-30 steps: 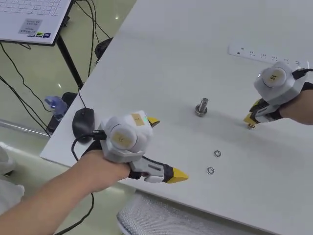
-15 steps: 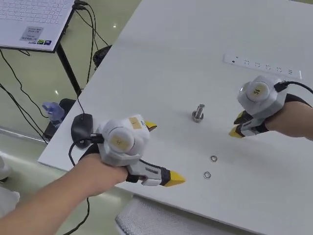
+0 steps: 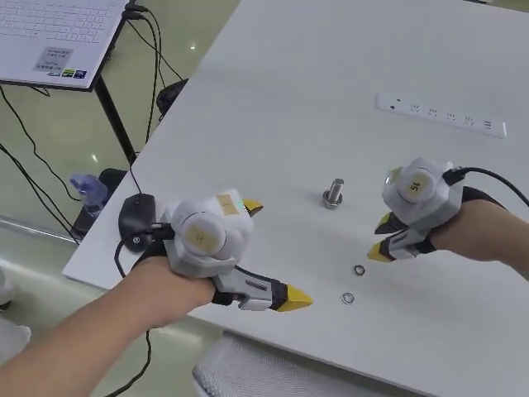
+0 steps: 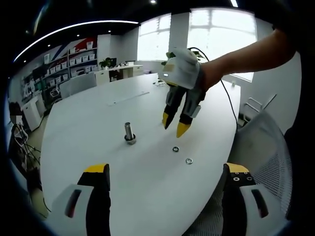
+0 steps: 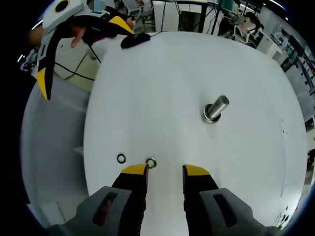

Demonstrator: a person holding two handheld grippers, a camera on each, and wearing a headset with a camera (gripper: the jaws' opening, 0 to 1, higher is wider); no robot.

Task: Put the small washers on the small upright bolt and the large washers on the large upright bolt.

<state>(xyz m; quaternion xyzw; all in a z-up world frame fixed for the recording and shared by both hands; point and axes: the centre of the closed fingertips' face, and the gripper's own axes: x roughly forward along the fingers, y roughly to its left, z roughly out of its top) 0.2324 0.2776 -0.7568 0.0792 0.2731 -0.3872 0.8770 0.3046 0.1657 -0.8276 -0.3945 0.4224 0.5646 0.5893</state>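
Left tongs (image 4: 166,168) wide, empty; right tongs (image 5: 166,169) narrowly parted, empty, near flat ring washers (image 5: 121,158). Shiny cylindrical bolt (image 5: 215,109) upright, white worktop (image 5: 162,73).

Two washers (image 3: 359,270) (image 3: 348,298), one upright bolt (image 3: 333,193), two grippers (image 3: 275,253) (image 3: 380,238), one power strip (image 3: 438,116), one laptop (image 3: 50,33), one mouse (image 3: 136,219).

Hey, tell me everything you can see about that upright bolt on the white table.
The bolt is silvery metal with a plain cylindrical shaft, standing upright on a wider base; whether that is just its head is unclear. It rests on the white table and touches nothing else. Two loose washers lie apart from it, nearer the table's edge, by the right claw.
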